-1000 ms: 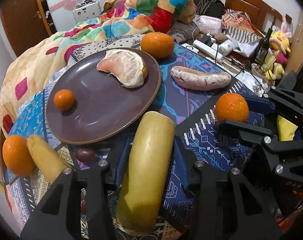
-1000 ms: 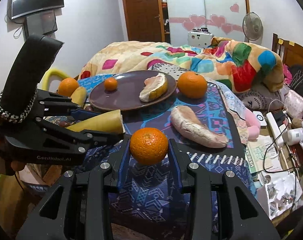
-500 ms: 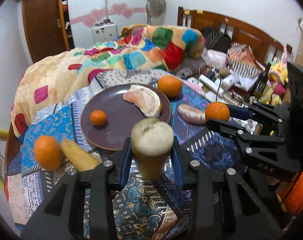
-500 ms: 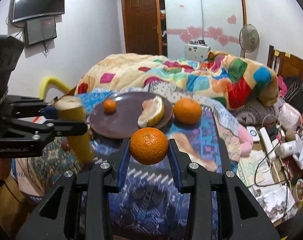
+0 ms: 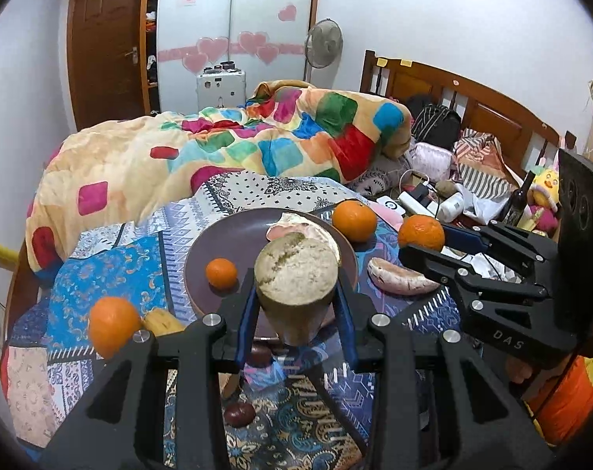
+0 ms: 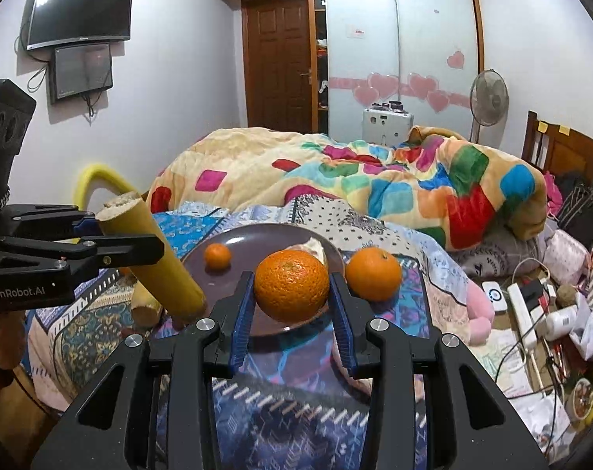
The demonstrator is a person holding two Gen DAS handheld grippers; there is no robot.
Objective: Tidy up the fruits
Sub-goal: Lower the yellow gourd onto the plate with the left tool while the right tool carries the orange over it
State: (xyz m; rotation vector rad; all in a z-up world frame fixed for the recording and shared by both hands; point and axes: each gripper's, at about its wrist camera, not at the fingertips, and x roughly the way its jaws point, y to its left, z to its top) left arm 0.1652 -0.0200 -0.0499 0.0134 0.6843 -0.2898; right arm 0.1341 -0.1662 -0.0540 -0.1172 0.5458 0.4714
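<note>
My left gripper (image 5: 296,297) is shut on a thick yellow stalk piece (image 5: 295,274), held tilted with its cut end up, above the near rim of the purple plate (image 5: 226,239); it also shows in the right wrist view (image 6: 155,262). My right gripper (image 6: 291,293) is shut on a large orange (image 6: 291,285), held above the cloth in front of the plate; it shows in the left wrist view (image 5: 421,232). The plate holds a small orange (image 5: 221,272) and a peeled pomelo wedge (image 5: 296,227).
Another orange (image 5: 353,221) lies right of the plate, one (image 5: 113,325) at the left beside a second yellow stalk piece (image 5: 161,322). A pomelo segment (image 5: 398,280) lies at the right, a dark round fruit (image 5: 239,414) near me. A quilt is behind, bedside clutter at the right.
My left gripper has lifted the yellow stalk piece off the cloth and tipped its cut end up. My right gripper has risen with the orange. Both views now look more level.
</note>
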